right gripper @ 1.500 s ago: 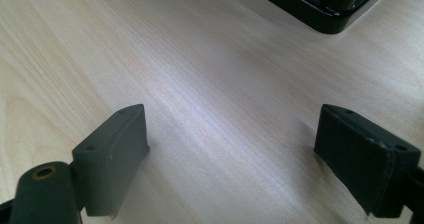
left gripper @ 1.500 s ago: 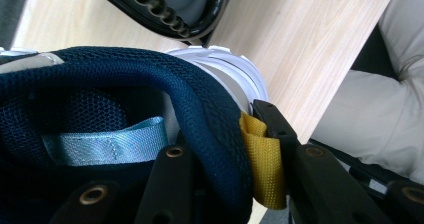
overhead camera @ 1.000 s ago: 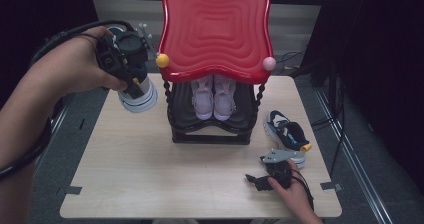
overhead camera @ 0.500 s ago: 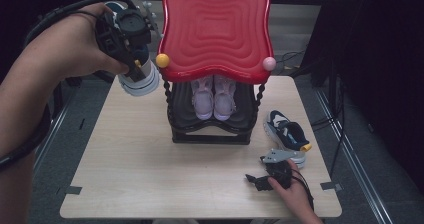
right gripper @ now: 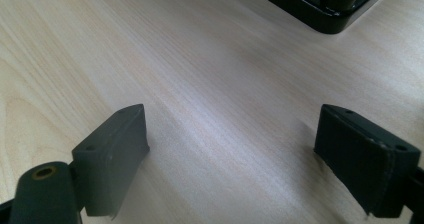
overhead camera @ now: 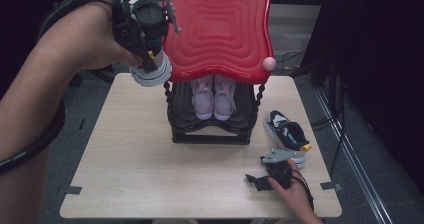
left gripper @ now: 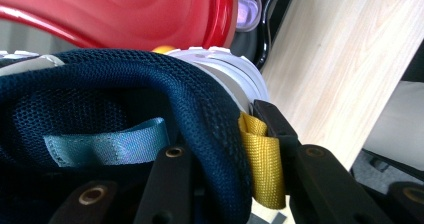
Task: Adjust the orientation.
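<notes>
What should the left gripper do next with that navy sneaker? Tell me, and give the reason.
Probably carry it rightward over the red shelf top. The left gripper is shut on the navy sneaker by its heel, level with that top's left edge; the pink pair already fills the shelf below.

Even overhead light in high view, worktop (overhead camera: 150, 174) evenly lit, surroundings falling to near-black at left and right edges. Soft sheen on red tray top (overhead camera: 220, 29), no hard glare. Shadow pooled under the rack around the pink shoes (overhead camera: 214, 96). Left gripper view: navy shoe collar (left gripper: 150, 99) sharp up close, red tray and worktop behind soft. Right gripper view: broad pale glare across the wood (right gripper: 215, 99), near jaws slightly blurred, faint soft shadows beside them.
</notes>
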